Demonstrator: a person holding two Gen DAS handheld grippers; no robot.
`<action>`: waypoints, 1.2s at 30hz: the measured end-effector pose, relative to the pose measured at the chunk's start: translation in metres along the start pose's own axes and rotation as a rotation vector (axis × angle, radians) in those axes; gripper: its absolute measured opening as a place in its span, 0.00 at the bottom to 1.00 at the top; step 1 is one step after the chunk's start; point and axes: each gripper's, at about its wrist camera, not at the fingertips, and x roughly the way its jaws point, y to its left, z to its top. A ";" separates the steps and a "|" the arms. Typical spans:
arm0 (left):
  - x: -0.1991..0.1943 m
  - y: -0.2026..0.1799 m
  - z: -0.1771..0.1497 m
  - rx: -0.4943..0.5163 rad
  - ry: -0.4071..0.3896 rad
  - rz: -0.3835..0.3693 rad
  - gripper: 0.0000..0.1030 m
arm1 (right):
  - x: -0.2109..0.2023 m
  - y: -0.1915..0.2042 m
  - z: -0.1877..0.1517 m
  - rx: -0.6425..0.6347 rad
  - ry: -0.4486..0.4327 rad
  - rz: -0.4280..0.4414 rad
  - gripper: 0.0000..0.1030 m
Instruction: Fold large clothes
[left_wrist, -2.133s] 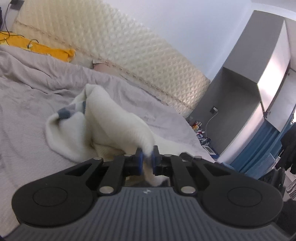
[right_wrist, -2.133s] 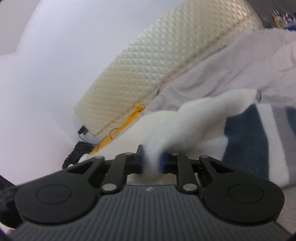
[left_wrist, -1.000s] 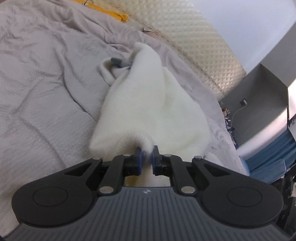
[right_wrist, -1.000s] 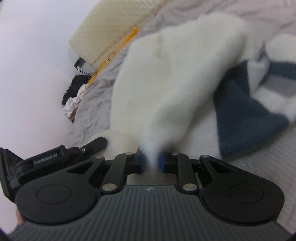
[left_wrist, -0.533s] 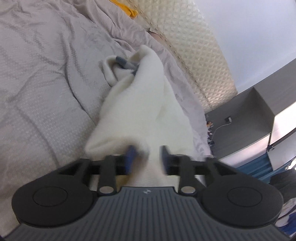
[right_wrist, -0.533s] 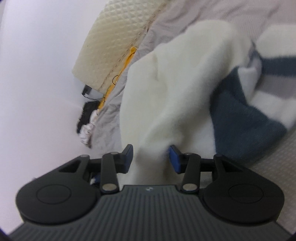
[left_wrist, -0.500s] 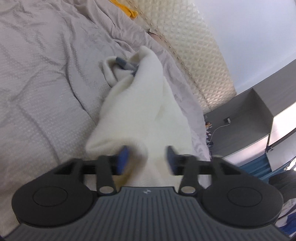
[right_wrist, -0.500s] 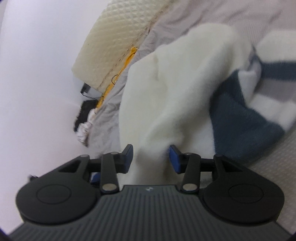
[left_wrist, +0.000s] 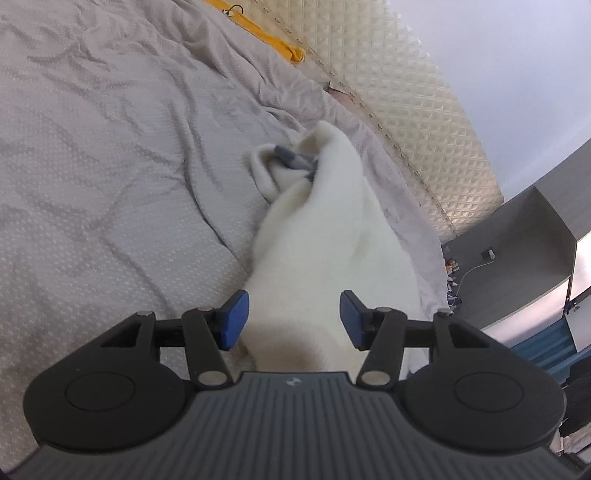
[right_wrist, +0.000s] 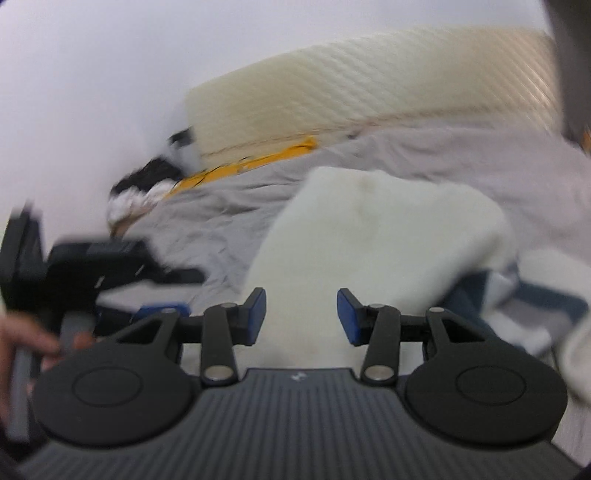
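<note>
A fluffy white garment (left_wrist: 325, 236) with dark blue and grey stripes lies bunched on the grey bedspread (left_wrist: 92, 166). My left gripper (left_wrist: 293, 319) is open, its blue pads apart on either side of the garment's near end. In the blurred right wrist view the same white garment (right_wrist: 376, 236) lies ahead, its blue striped part (right_wrist: 546, 299) at the right. My right gripper (right_wrist: 301, 310) is open and holds nothing. The left gripper's black body (right_wrist: 92, 266) shows at the left of that view.
A cream quilted headboard (left_wrist: 402, 92) runs along the far side of the bed. A yellow cloth (left_wrist: 273, 40) lies by it. A grey cabinet (left_wrist: 524, 236) stands past the bed's right end. Dark and white clothes (right_wrist: 144, 184) sit at the bed's far corner.
Both grippers have opened and let go of the white garment, which has dropped onto the bed. The right gripper has swung away, blurring its view.
</note>
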 end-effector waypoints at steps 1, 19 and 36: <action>0.001 0.001 0.000 0.011 0.000 0.010 0.59 | 0.008 0.008 -0.005 -0.026 0.027 0.018 0.45; 0.011 -0.013 0.000 0.243 0.024 0.102 0.59 | 0.046 -0.011 -0.003 -0.062 0.107 -0.133 0.07; 0.038 -0.097 -0.090 0.836 -0.028 0.111 0.62 | 0.029 -0.083 0.012 0.450 0.073 0.111 0.07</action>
